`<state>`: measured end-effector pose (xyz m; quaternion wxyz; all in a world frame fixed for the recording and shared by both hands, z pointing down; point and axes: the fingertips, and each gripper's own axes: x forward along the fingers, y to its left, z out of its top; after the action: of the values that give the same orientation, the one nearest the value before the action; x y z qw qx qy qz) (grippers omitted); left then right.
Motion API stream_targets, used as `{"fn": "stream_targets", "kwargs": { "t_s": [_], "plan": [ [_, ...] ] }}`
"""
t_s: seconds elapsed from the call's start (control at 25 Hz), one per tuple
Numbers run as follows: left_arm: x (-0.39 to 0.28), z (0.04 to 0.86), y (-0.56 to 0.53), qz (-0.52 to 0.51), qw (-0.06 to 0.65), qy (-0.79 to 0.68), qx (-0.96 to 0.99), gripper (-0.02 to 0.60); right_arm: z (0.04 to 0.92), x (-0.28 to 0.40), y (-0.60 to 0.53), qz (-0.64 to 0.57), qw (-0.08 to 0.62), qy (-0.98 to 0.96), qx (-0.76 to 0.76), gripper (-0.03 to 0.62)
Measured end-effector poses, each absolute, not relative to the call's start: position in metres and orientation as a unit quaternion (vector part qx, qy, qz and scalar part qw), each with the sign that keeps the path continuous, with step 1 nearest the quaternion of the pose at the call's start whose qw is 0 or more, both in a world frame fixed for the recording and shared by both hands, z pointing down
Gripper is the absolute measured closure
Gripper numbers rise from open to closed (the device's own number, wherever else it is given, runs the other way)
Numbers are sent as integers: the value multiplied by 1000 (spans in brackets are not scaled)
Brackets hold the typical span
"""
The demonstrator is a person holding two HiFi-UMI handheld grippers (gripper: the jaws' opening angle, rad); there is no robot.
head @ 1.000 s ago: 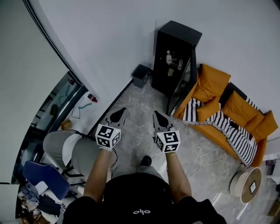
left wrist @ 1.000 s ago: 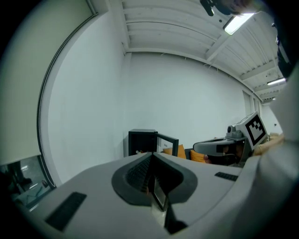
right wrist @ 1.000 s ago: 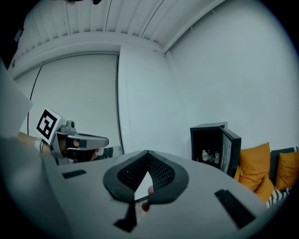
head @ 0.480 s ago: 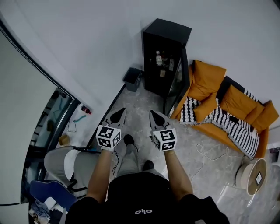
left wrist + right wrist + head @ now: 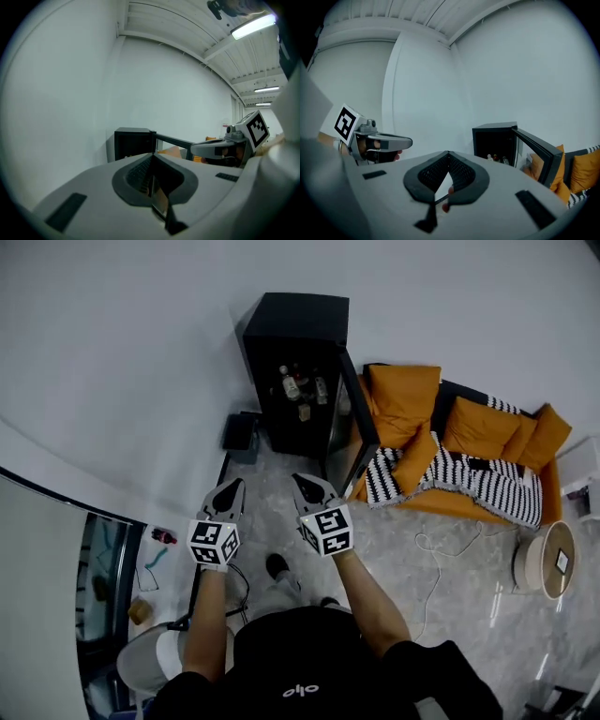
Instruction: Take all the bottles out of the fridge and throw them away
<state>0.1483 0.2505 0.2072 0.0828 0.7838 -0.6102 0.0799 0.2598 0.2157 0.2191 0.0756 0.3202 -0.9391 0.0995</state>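
Both tools, the left tool (image 5: 228, 491) and the right tool (image 5: 307, 488), have their jaws together and hold nothing, side by side, well short of the fridge (image 5: 291, 315). Several bottles (image 5: 300, 390) stand on a shelf inside the fridge, whose door (image 5: 356, 418) hangs open on the sofa (image 5: 412, 399) side. They look like small glass bottles: probably stiff, smooth and breakable, yet light enough for one tool. The likely grip is across the body, below the neck. Shelf edges and the door's edge bound the reach. Bare floor leads to the fridge. A dark bin (image 5: 241, 432) sits just beside the fridge, away from the door, and a cable (image 5: 427, 549) lies on the floor past the door.
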Motion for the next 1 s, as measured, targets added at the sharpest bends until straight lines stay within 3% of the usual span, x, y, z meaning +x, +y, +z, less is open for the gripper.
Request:
{"fn": "stream_targets", "kwargs": {
  "t_s": [0.48, 1.0],
  "plan": [
    [103, 216, 151, 79, 90, -548, 828, 581, 222, 205, 136, 108, 74, -912, 388, 592],
    [93, 224, 54, 74, 95, -535, 836, 581, 239, 190, 49, 110, 85, -906, 399, 592]
  ]
}}
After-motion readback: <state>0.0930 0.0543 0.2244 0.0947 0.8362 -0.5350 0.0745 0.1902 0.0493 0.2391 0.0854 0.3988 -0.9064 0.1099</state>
